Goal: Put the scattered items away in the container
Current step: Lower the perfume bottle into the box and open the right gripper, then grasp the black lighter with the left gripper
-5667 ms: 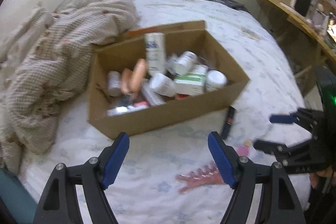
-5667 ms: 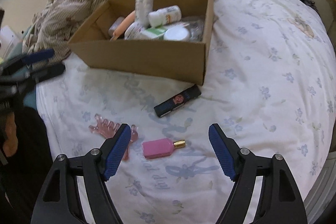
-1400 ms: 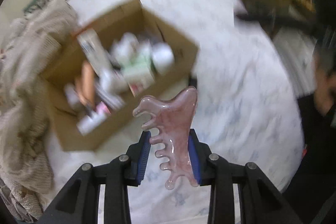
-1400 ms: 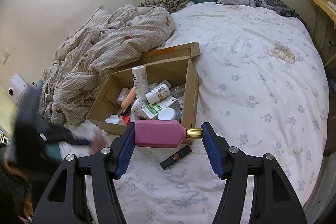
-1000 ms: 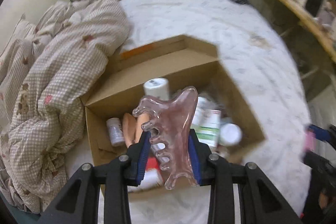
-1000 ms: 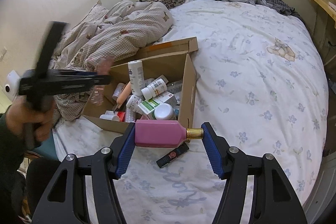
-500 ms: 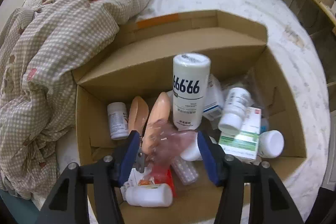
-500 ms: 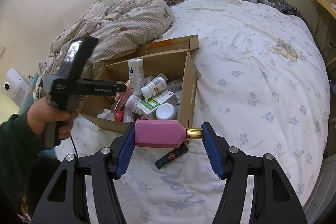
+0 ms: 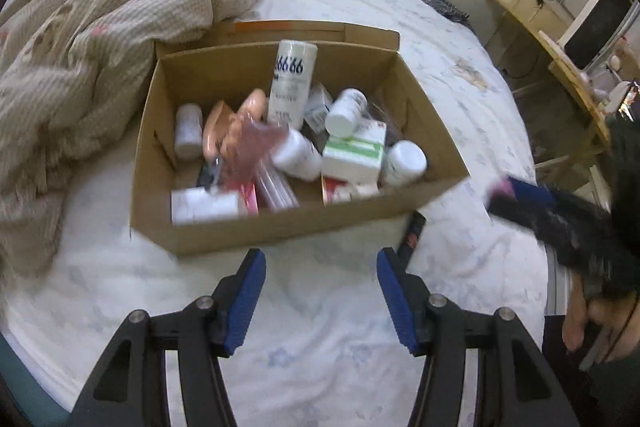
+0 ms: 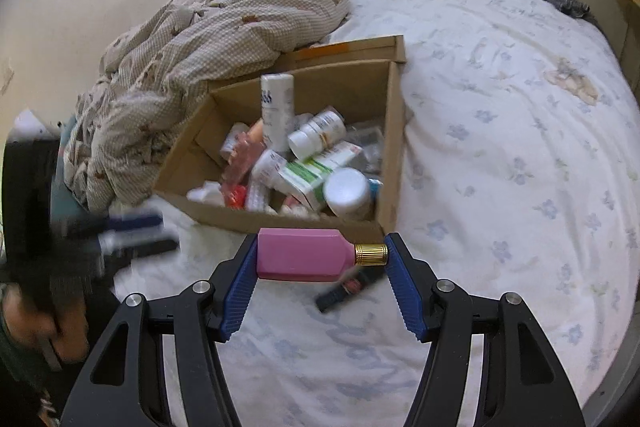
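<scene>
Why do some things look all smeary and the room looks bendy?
In the left wrist view, the right hand-held gripper and the pink comb in the cardboard box are smeared by motion blur. In the right wrist view, the left hand-held gripper is blurred, yet the pink bottle looks sharp. Both fisheye lenses curve the bed.

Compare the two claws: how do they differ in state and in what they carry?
The right claw is shut on the pink bottle, held sideways between its fingers; the left claw is open and empty. The right claw hangs near the cardboard box's front corner; the left claw faces its long front wall. Both have blue-padded black fingers, above the bedsheet.
</scene>
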`<action>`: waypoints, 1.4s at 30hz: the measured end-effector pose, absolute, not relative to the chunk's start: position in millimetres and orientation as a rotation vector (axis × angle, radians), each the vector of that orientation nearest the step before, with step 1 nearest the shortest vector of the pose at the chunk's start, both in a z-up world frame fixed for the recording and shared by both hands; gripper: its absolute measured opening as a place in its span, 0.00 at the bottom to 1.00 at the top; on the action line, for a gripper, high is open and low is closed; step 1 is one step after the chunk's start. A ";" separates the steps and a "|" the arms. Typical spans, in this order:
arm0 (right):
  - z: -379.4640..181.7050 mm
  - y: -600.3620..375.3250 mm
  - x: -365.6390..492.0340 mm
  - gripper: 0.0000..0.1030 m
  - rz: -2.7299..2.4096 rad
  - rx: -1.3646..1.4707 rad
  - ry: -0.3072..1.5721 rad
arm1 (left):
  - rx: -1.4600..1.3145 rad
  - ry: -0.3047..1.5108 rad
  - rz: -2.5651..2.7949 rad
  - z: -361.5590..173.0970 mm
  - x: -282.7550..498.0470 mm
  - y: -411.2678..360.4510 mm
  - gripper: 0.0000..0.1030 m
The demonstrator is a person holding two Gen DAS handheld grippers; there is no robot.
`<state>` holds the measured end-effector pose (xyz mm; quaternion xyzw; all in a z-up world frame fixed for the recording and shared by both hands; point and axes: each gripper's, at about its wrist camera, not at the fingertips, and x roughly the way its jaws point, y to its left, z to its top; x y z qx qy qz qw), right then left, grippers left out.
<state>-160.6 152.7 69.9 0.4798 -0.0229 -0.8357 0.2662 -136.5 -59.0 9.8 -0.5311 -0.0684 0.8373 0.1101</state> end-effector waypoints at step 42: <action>70.4 249.1 -157.6 0.75 -2.385 1.489 -0.373 | -1.540 -0.049 2.282 -12.5 -137.4 -0.7 0.68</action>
